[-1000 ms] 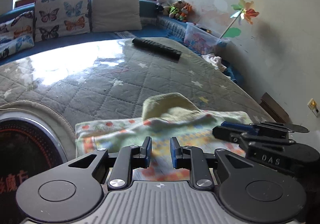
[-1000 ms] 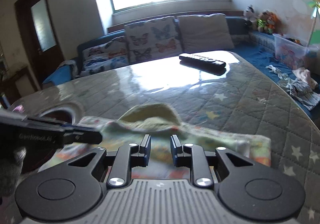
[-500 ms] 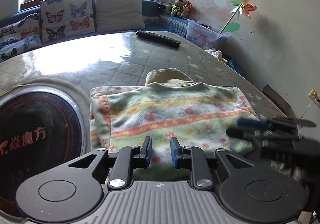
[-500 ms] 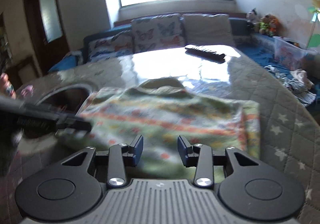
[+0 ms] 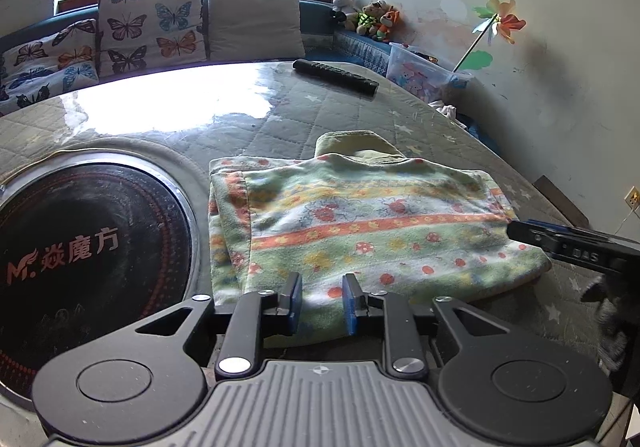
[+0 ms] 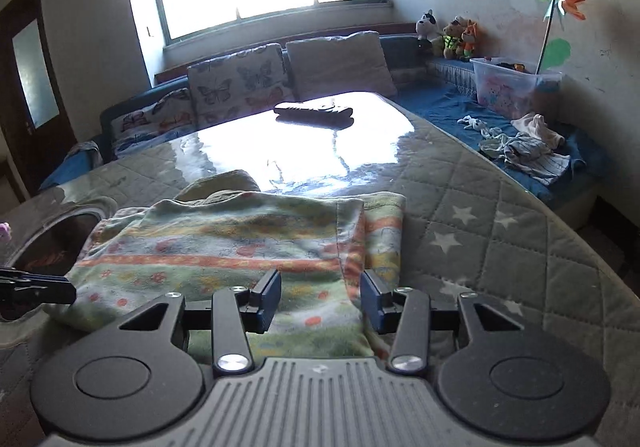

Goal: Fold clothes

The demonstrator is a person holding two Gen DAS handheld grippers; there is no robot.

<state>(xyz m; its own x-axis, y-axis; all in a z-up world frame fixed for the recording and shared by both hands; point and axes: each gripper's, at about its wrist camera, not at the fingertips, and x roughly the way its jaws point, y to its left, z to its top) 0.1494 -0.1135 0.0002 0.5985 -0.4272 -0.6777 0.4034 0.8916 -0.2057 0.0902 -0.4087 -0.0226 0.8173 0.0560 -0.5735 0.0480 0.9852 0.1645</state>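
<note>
The folded garment point(image 5: 360, 231) in front of you is pale green fleece with an orange flowered stripe, red mushrooms and yellow blossoms; its collar is olive. The counter point(image 5: 352, 115) wears a grey-green quilted cover with pale stars. On your left sits a black induction cooktop point(image 5: 80, 247) with orange lettering. Far off you see butterfly-print cushions point(image 5: 152, 27), a plain beige cushion point(image 5: 254, 21), a black remote point(image 5: 335, 77) and an orange-and-yellow pinwheel point(image 5: 500, 21). Both grippers point(image 5: 319, 303) point(image 6: 319, 301) are black with blue pads.

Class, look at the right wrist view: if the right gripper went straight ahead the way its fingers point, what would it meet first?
Most likely the folded garment: the open right gripper points straight across it, with cloth already showing between the jaws. Depth is uncertain.
</note>
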